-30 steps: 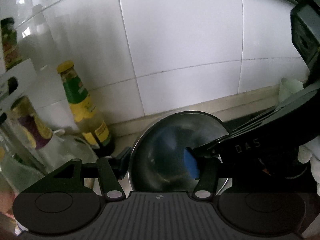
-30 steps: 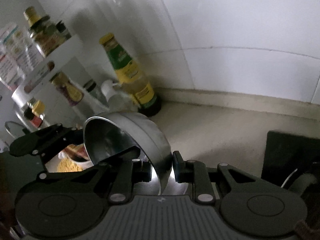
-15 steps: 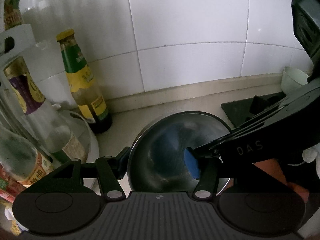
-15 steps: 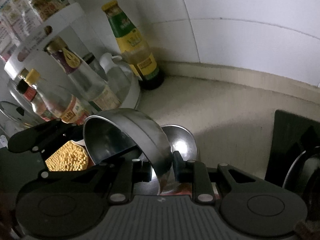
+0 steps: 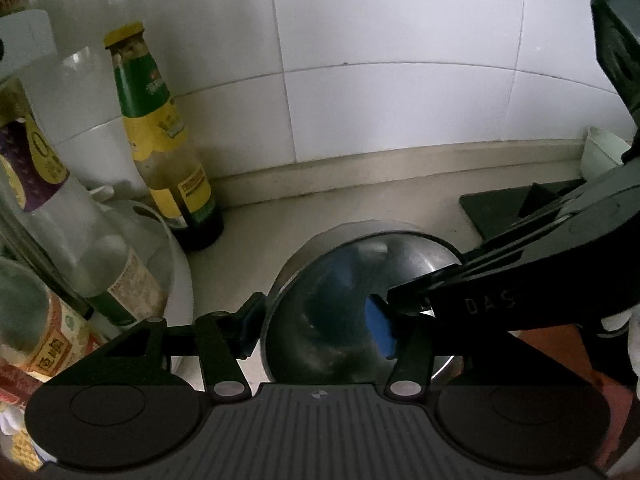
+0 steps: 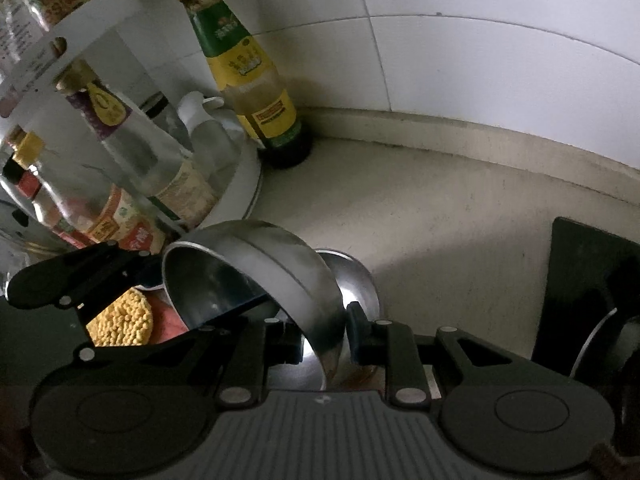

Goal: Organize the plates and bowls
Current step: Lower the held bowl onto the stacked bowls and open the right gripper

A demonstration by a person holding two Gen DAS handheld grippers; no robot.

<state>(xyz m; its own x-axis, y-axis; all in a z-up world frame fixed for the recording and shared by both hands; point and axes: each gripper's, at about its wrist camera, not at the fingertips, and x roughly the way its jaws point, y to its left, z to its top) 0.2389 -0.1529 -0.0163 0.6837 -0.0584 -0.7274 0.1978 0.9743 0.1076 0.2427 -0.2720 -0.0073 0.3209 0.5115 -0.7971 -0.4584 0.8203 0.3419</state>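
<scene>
A steel bowl [image 5: 340, 304] is held tilted on its side, its opening toward the left wrist camera. My right gripper [image 6: 322, 338] is shut on the bowl's rim [image 6: 288, 276]; it shows in the left wrist view as a black arm from the right with a blue pad [image 5: 378, 330] inside the bowl. My left gripper [image 5: 320, 332] stands open, its fingers on either side of the bowl. A second steel bowl [image 6: 354, 280] sits on the counter just beneath the held one.
A white turntable rack [image 6: 240, 184] with several bottles stands at the left. A green-and-yellow sauce bottle [image 6: 248, 76] stands in the corner by the tiled wall. A black stove edge [image 6: 588, 292] lies at the right. A yellow scrub pad [image 6: 120, 318] lies low left.
Both grippers and the held bowl have come down toward the counter. The second bowl beneath came into view and is now close under the held one.
</scene>
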